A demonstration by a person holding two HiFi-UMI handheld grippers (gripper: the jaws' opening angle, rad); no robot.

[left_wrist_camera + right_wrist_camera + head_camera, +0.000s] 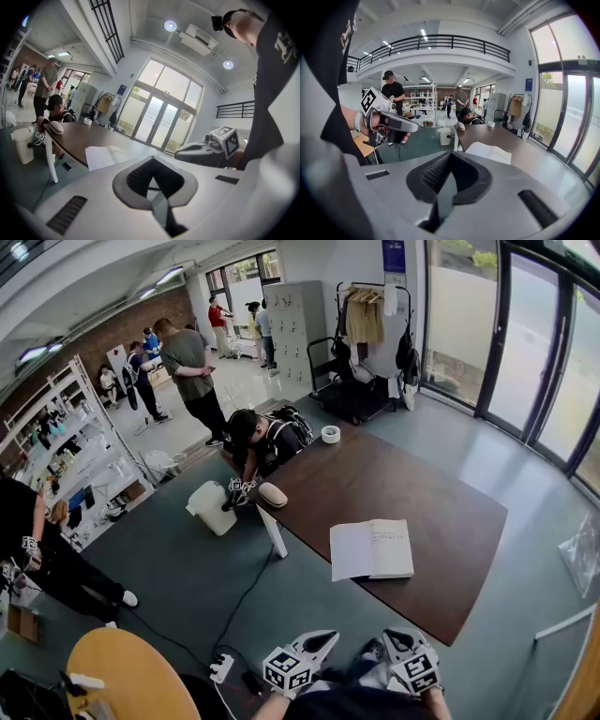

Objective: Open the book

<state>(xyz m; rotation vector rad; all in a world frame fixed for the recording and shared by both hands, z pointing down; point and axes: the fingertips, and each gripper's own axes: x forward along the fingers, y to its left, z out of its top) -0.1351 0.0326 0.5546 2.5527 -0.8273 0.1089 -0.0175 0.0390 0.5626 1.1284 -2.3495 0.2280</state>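
The book (371, 549) lies open, white pages up, near the front edge of the dark brown table (375, 474). It also shows in the left gripper view as the book (104, 156) and in the right gripper view as the book (490, 153). My left gripper (322, 640) and right gripper (397, 635) hang side by side close to my body, well short of the table and apart from the book. Both have their jaws together with nothing between them. Each gripper view shows the other: the right gripper (180, 151) and the left gripper (414, 126).
A tape roll (330, 434) and a white oval object (273, 494) sit at the table's far end, where a person (258, 442) crouches beside a white bin (211, 507). A round wooden table (131, 676) and a power strip (221, 668) are at lower left.
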